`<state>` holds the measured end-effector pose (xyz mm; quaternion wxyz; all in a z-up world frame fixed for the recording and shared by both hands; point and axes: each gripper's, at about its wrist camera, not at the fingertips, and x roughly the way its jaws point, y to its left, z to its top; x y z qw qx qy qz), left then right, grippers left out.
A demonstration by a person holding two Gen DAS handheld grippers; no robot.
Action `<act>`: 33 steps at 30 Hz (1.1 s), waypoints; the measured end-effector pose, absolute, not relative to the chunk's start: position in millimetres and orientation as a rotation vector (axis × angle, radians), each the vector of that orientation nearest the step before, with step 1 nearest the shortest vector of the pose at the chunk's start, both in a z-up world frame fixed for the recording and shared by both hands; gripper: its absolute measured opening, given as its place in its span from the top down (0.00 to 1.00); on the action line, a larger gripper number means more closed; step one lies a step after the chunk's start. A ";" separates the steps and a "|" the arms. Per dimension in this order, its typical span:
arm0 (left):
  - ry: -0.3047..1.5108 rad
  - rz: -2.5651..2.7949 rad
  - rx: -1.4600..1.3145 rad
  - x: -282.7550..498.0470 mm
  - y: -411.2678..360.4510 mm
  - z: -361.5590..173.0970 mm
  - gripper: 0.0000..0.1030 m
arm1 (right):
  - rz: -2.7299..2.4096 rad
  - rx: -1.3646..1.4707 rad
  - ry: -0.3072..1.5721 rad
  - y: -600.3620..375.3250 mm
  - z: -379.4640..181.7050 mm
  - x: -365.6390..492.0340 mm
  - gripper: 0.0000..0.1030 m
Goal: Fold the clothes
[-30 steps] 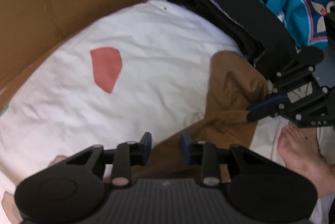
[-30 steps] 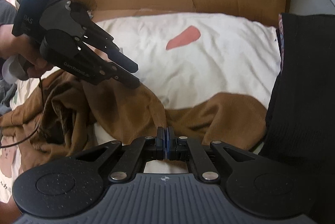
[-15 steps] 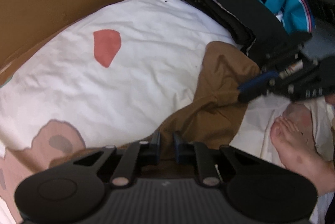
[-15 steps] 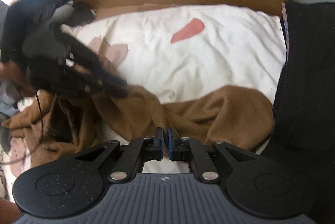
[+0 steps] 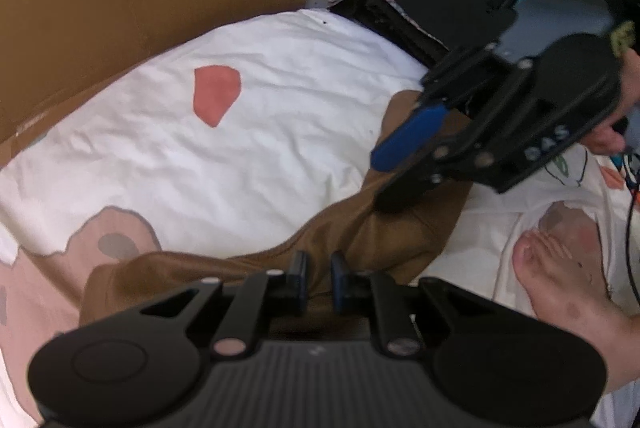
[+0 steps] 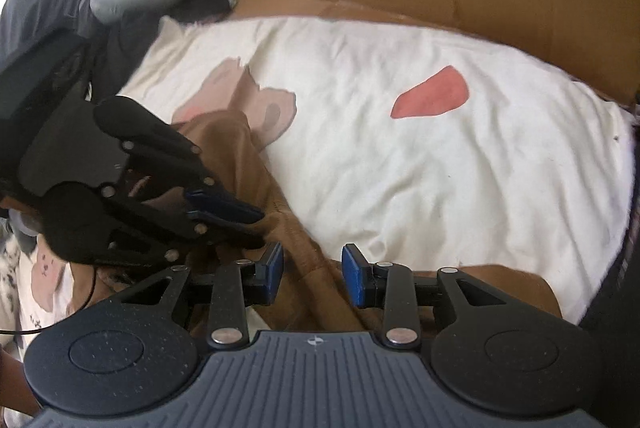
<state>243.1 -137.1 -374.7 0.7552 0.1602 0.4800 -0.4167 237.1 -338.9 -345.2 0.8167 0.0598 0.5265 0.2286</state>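
**Brown garment stretched in a band across the bedsheet**

The brown garment (image 5: pixel 384 240) lies as a long twisted strip on the white bedsheet (image 5: pixel 260 132). In the left wrist view, its long axis runs from lower left up toward the folded black clothes (image 5: pixel 404 8). The cloth is plain brown, soft and creased, bunched into ridges. The left tongs (image 5: pixel 319 278) stand narrow, pinching a fold of it. The right tongs (image 6: pixel 313 274) are opening, the cloth lying between them with the pads clear of it.
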 end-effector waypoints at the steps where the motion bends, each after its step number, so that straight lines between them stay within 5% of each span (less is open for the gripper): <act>1: 1.045 -0.909 0.347 241.9 -135.8 -374.6 0.88 | 0.495 0.117 1.138 -336.6 -347.5 241.1 0.63; 20: 1.026 -0.910 0.338 237.0 -131.4 -379.1 0.87 | 0.644 -0.053 1.324 -300.2 -364.6 274.2 0.65; 26: 1.013 -0.906 0.334 237.4 -131.8 -376.1 0.88 | 0.635 -0.068 1.316 -300.2 -362.3 270.0 0.91; 33: 0.982 -0.879 0.258 238.5 -122.8 -351.2 0.88 | 0.576 -0.049 1.248 -307.1 -346.4 253.7 0.93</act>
